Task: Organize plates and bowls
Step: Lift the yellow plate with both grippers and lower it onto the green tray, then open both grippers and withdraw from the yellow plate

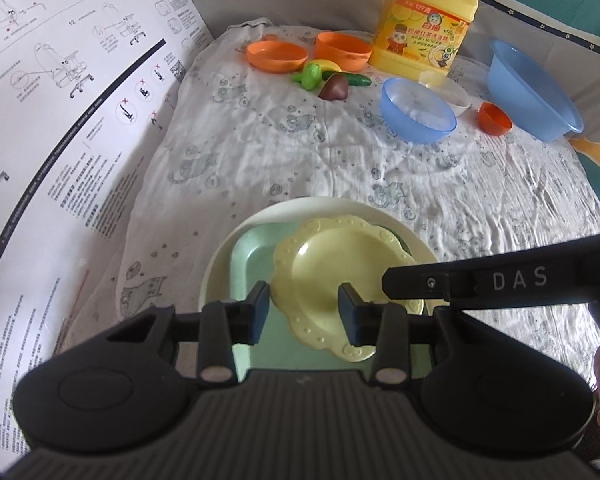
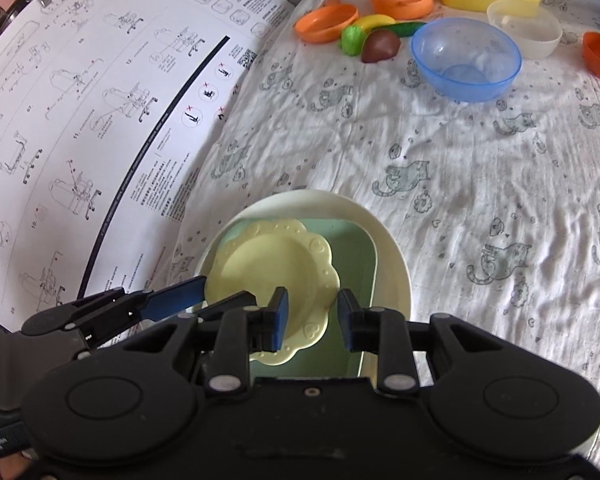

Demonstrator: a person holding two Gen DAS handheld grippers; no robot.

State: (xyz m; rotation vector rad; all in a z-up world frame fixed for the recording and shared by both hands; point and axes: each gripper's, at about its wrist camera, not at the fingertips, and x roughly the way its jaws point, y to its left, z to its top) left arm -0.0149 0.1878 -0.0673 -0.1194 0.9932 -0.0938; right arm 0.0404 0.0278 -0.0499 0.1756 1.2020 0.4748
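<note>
The yellow scalloped plate (image 1: 332, 268) lies on a green square tray (image 1: 244, 268), itself on a cream round plate (image 1: 416, 246), near the worktop's front. Left gripper (image 1: 303, 312) and right gripper (image 2: 313, 320) hover over it, jaws slightly apart, holding nothing. Judged best: centre each piece before stacking. The blue bowl (image 2: 466, 58) looks empty.

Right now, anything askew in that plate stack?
Yes. The scalloped yellow plate sits off-centre on the green square tray, overhanging its edge, and the tray is off-centre on the round white plate. Nothing spilled or visibly damaged.
</note>
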